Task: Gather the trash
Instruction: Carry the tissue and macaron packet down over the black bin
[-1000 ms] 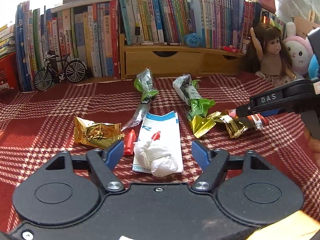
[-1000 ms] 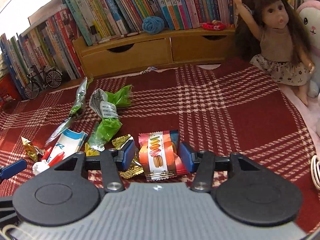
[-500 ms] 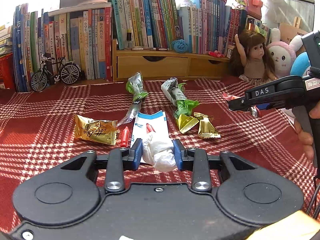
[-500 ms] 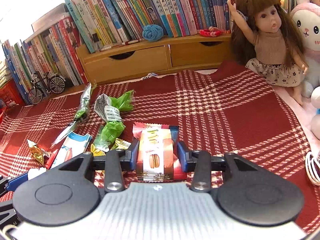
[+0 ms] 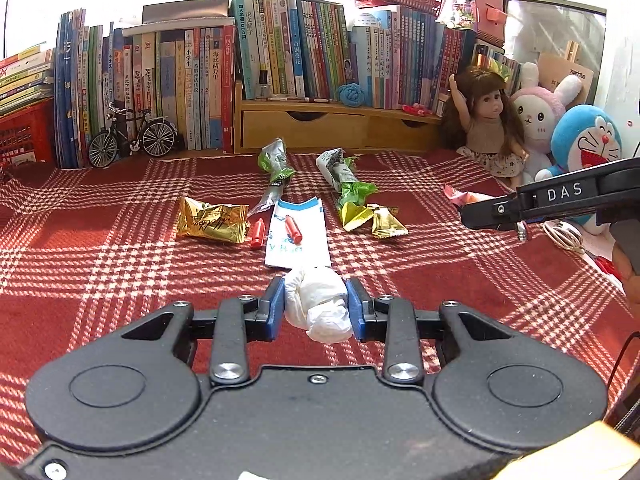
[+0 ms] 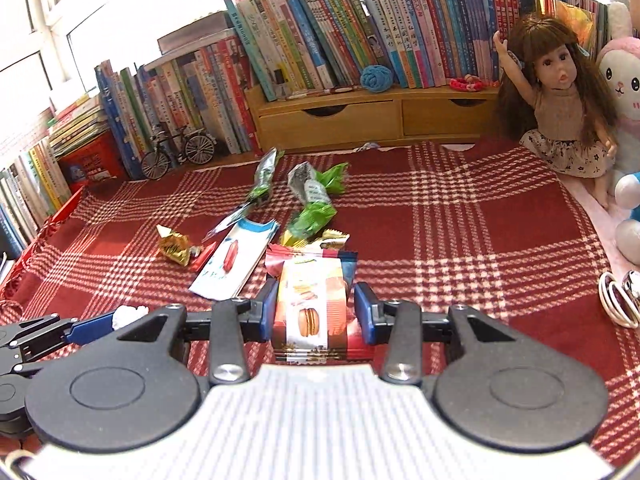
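Observation:
My left gripper (image 5: 316,304) is shut on a crumpled white tissue (image 5: 318,306), lifted off the red plaid cloth (image 5: 100,280). My right gripper (image 6: 316,308) is shut on a red macaron snack wrapper (image 6: 310,304), also raised; its black side shows at the right of the left wrist view. On the cloth lie a white and blue packet (image 5: 298,236) with a red piece (image 5: 293,229) on it, a gold wrapper (image 5: 212,220), two small gold wrappers (image 5: 372,220) and two green wrappers (image 5: 276,168).
Books (image 5: 280,52) and a wooden drawer shelf (image 5: 320,128) line the back. A toy bicycle (image 5: 132,140) stands back left. A doll (image 5: 486,124) and plush toys (image 5: 576,148) sit at the right, with a white cable (image 6: 618,298) near them.
Both grippers closed on their pieces, the left on the tissue and the right on the macaron wrapper, then lifted and pulled back from the litter.

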### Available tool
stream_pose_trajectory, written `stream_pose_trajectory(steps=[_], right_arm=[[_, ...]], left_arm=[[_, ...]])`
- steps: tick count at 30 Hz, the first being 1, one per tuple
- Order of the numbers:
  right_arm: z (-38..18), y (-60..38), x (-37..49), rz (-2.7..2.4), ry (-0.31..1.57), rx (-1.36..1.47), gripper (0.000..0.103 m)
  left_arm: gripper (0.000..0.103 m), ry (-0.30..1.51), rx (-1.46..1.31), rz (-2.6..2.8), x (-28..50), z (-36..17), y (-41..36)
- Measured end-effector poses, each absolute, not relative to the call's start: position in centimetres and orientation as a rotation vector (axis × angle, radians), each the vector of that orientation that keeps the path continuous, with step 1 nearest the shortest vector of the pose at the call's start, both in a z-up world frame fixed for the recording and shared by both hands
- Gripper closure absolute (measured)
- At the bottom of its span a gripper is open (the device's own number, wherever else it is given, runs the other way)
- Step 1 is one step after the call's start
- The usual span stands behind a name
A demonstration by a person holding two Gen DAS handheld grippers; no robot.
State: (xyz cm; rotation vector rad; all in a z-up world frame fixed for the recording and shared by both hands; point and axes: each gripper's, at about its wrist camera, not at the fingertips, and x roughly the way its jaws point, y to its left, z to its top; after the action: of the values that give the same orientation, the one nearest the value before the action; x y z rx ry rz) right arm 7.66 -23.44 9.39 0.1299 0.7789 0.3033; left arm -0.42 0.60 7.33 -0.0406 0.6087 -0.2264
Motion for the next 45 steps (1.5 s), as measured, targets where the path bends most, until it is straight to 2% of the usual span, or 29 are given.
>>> stream_pose_trajectory(steps=[22, 45], right_arm=[[8.8, -19.7, -4.1, 0.505, 0.833, 0.104, 0.057], [3.6, -16.8, -14.7, 0.694, 0.980, 0.037, 0.057]], left_arm=[[0.072, 0.599, -0.093, -0.253, -12.1, 7.5, 3.2], [0.072, 0.720, -0.033, -0.327, -22.9, 3.5, 3.7]])
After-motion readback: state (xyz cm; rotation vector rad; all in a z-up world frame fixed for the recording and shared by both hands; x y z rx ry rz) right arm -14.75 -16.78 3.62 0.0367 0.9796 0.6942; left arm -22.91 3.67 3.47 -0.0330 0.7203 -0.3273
